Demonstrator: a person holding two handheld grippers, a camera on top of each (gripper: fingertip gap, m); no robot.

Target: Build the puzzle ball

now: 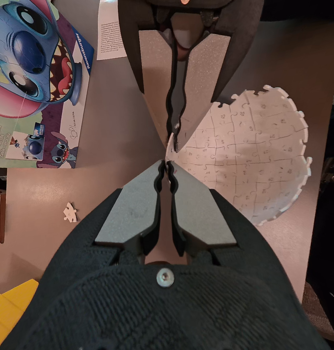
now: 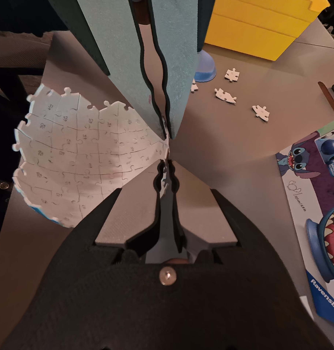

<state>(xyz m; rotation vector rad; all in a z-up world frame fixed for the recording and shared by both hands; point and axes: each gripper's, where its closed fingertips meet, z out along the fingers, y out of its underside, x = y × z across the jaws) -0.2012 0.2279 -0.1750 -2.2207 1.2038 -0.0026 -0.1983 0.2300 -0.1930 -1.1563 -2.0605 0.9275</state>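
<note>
The half-built ball point(image 1: 243, 155), a white bowl of joined pieces with its numbered inner side showing, is held up above the table point(image 1: 113, 117) between the two grippers, which meet nose to nose at one spot on its rim. The left gripper point(image 1: 165, 164) has its jaws nearly closed, pinching the rim edge; this looks like the steadying hold. The right gripper point(image 2: 166, 163) is likewise almost closed on the rim, with a pale bit of puzzle showing between its jaws, though I cannot tell whether that is a fresh piece being seated or only the shell's edge. Holding both grips so close together likely lets one brace the shell while the other presses a tab home without flexing the curve. Several loose pieces point(image 2: 225, 95) lie face-down on the table near a blue stand point(image 2: 205, 68), ready for later. The box point(image 1: 35, 79) lies flat to the side, probably as a picture guide.
</note>
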